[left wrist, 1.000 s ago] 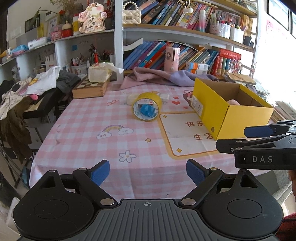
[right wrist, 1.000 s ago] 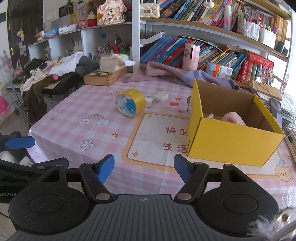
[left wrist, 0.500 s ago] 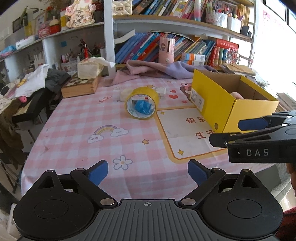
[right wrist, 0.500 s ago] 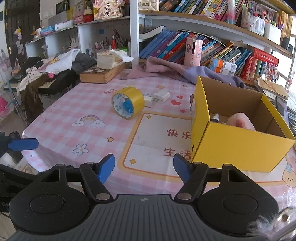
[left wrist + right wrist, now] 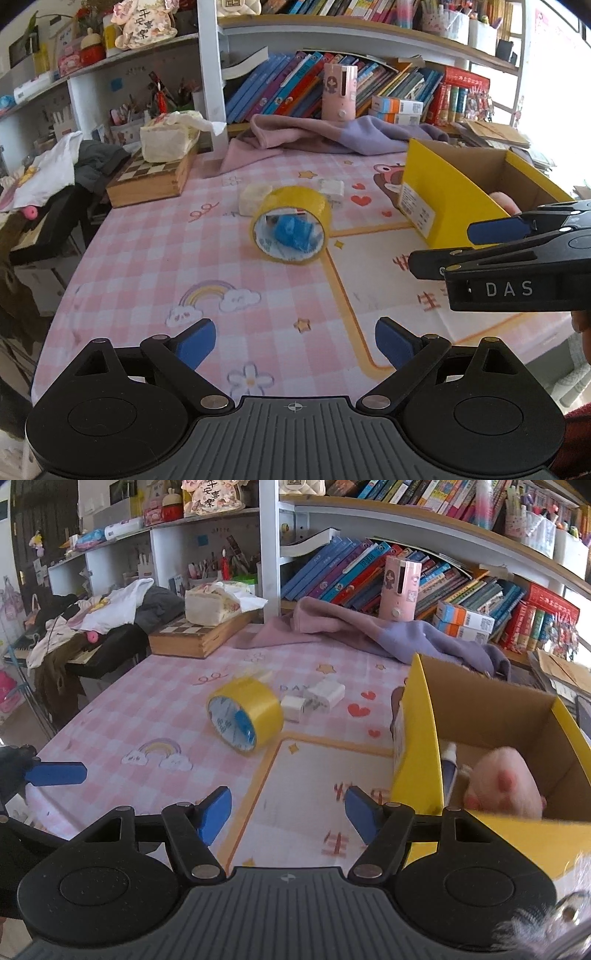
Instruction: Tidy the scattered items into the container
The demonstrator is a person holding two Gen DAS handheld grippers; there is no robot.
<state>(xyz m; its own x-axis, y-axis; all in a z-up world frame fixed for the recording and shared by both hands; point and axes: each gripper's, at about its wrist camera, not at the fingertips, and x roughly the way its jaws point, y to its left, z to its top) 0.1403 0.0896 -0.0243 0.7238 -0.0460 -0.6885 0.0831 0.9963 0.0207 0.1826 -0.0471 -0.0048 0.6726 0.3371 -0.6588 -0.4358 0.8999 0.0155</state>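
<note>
Left wrist view puts the tape (image 5: 290, 226) on its edge mid-counter, hollow core facing us, well apart from both grippers. It looks light and stiff, but round, so it may roll; I'd pinch through the core across the wall. 2 white plugs (image 5: 324, 697) lie just behind it. The box (image 5: 417, 746) stands to the right, a pink toy (image 5: 502, 784) already inside. Left gripper (image 5: 294, 341) and right gripper (image 5: 289, 809) hover with fingers spread wide, holding nothing.
</note>
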